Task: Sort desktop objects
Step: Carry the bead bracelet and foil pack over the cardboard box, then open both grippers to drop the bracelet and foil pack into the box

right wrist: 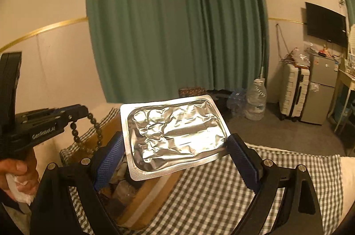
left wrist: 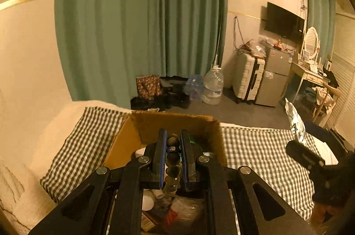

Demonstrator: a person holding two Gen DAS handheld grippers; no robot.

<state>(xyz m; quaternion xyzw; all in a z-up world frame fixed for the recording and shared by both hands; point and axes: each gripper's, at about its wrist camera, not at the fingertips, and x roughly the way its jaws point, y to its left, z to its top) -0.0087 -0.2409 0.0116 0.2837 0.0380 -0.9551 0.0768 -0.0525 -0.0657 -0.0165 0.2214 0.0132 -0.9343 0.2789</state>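
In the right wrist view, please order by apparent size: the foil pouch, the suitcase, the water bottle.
1. foil pouch, though it is nearest the camera
2. suitcase
3. water bottle

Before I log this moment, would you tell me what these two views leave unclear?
- Left wrist view: the cardboard box contents, mostly hidden behind the left gripper and bead bracelet.
- Right wrist view: the foil pouch contents, sealed; the right gripper blocks the box interior.
- Both views: print too small to read.
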